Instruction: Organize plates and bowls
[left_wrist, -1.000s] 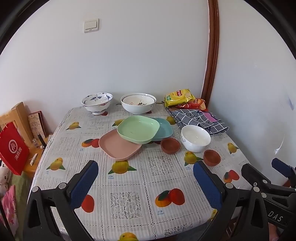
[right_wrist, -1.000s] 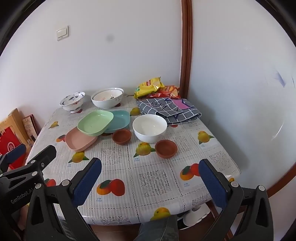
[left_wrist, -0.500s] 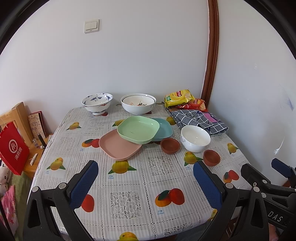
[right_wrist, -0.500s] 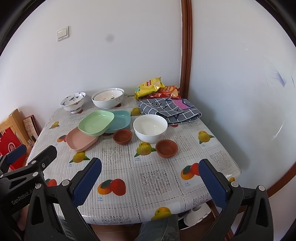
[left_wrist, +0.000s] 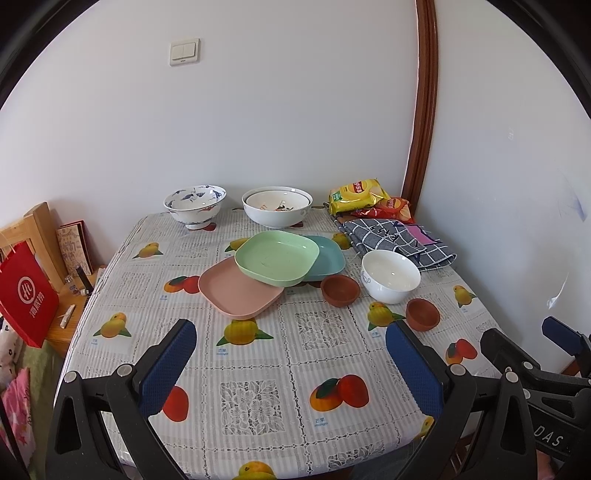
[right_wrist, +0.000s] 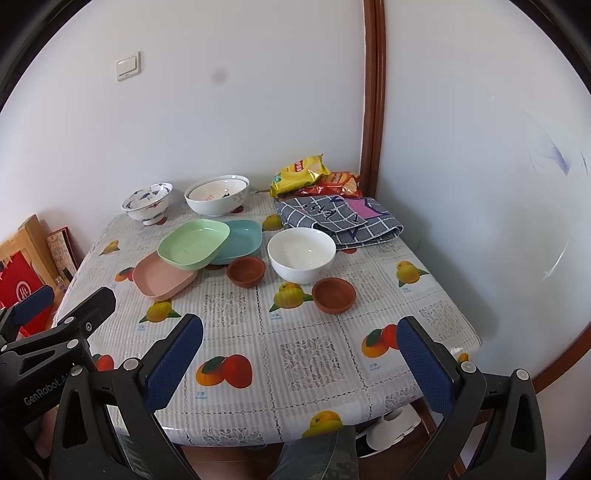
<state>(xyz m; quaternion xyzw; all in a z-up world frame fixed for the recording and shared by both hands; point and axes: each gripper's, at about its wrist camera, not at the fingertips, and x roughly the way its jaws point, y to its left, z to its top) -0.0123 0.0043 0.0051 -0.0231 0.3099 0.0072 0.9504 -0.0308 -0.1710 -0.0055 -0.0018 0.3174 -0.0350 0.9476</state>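
The fruit-print table (left_wrist: 258, 369) holds unsorted dishes: three plates (left_wrist: 277, 262) overlap loosely left of the white bowl (left_wrist: 390, 275), brown bowls (left_wrist: 340, 290) beside it. Your left gripper (left_wrist: 291, 354) and right gripper (right_wrist: 301, 350) hover spread and empty; all sorting remains.

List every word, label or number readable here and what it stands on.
"GenRobot.A", cut off: left gripper body.
"DAS", cut off: right gripper body.
Round logo and Chinese characters, unreadable: red paper bag.
Brand print, too blurred: yellow chip bag.
Orange lettering, unreadable: white printed bowl.
Small captions, too small: fruit tablecloth.
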